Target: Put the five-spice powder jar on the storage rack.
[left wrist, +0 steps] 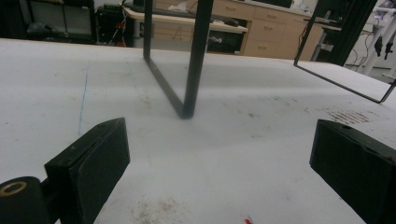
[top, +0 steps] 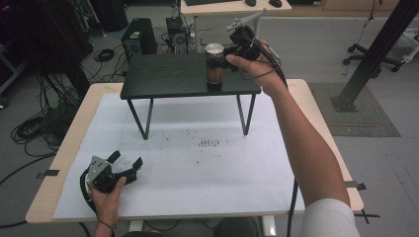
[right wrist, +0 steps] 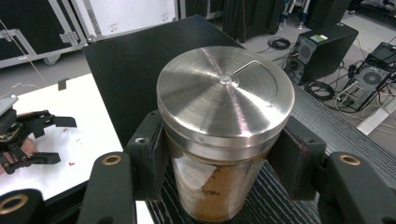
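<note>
One glass jar with brushed steel lid [right wrist: 219,135] clamped between right gripper [right wrist: 219,163] jaws, standing on small black raised shelf [top: 168,79]. Left gripper [top: 126,165] spread wide, empty, low over white table sheet [top: 197,168].

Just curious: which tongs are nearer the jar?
Right. The right tongs grip the jar on the black stand; the left tongs sit on the white table below.

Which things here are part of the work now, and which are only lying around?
In use:
- jar with metal lid, held between the jaws of the right claw
- black stand under it
- left claw, open, empty

Lying about:
- computer towers on the floor
- cables
- office chair
</note>
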Demonstrator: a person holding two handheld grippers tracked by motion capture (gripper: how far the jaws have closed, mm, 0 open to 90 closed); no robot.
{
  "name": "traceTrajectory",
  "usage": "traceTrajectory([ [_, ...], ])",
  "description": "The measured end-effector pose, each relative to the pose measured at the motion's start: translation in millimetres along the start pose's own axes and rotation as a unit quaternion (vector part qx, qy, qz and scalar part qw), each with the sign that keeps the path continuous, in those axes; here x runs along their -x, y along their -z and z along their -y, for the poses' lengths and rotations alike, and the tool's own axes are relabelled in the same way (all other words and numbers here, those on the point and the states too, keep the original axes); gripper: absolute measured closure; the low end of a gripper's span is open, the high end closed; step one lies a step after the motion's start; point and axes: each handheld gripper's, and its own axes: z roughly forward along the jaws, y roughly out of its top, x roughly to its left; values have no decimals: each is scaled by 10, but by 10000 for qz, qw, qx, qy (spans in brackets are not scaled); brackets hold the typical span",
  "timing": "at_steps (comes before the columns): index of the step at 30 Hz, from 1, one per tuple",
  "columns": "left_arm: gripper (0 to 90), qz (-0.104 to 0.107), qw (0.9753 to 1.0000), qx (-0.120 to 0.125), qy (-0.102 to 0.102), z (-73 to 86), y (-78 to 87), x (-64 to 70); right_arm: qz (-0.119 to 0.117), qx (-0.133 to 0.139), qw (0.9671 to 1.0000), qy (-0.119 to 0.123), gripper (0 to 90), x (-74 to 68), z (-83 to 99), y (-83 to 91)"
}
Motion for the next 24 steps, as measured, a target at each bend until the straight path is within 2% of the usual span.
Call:
traceTrajectory([
  [9, 52, -7, 10000, 4, -4, 0, 1, 0, 40, -57, 10000, 15, 432, 12, 41, -49],
  [24, 52, -11, 10000, 26, 1, 2, 1, 2, 96, 32, 9999, 124, 432, -21, 74, -45],
])
